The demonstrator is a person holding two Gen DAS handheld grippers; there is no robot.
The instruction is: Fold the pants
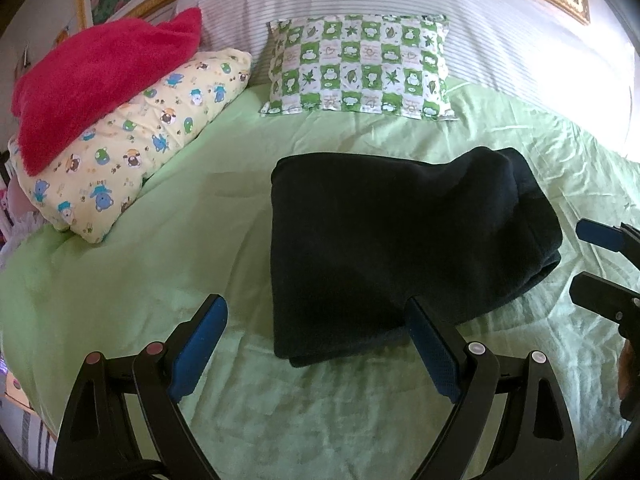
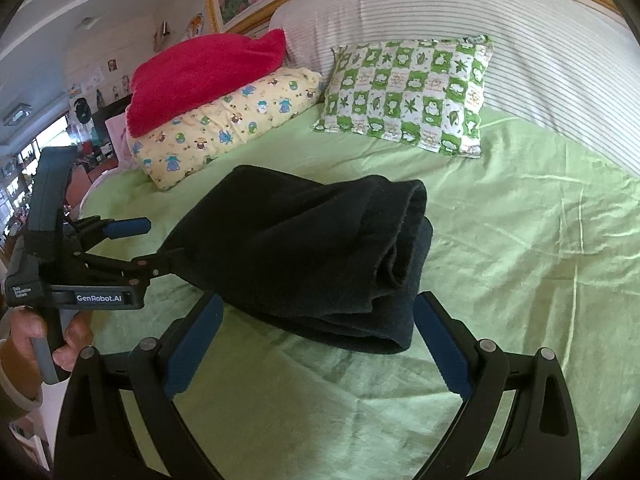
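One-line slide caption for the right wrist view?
Both hand-held grippers, right and left, open beside folded dark pants on the green sheet.

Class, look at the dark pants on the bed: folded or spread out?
Folded. The dark pants lie as a compact bundle with stacked layers showing at one end, on the green sheet.

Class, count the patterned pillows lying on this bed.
2. A yellow cartoon-animal pillow lies at the left under the red towel; a green-and-white checked pillow leans on the headboard. More may be hidden.
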